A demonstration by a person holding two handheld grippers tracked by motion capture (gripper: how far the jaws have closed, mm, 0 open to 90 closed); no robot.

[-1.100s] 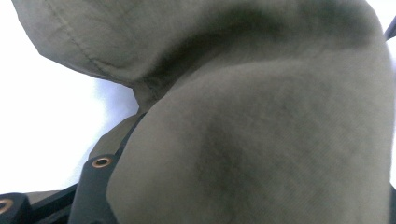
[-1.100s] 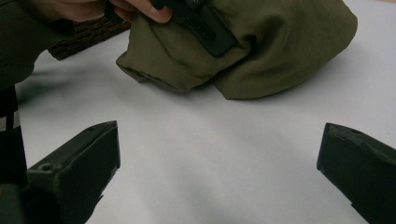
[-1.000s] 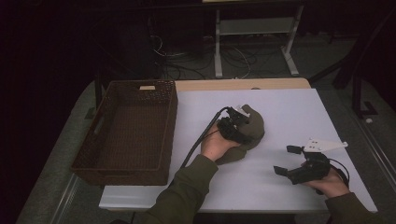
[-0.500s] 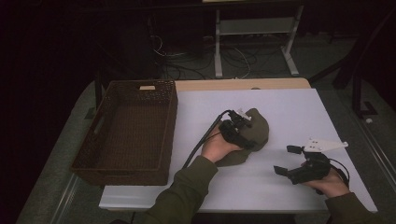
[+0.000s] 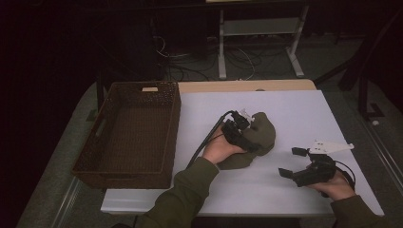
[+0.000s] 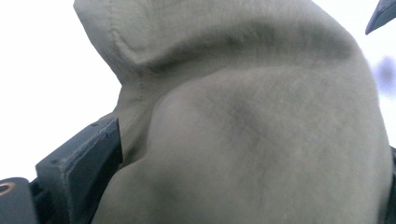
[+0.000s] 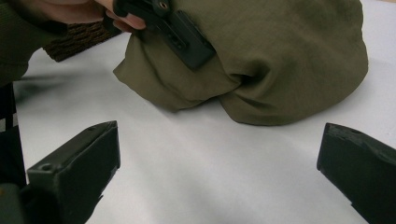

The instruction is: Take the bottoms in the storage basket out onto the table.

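High view shows your right gripper (image 5: 291, 163) nearest to you, to the right of the green cloth (image 5: 260, 134) and a little apart from it. Its jaws stand wide apart with nothing between them.

Next comes your left gripper (image 5: 252, 133), sitting right on the cloth. Its jaws have just been opening. The cloth bulges up between them, but the pads do not seem to squeeze it, so it looks let go. The cloth lies bunched in a soft heap on the white table (image 5: 294, 109).

Farther off, left of the cloth, stands the brown basket (image 5: 129, 164), well apart from it.

To grab the cloth well, I think you should push both jaws down around a thick fold, close them slowly, then lift straight up so no corner drags.
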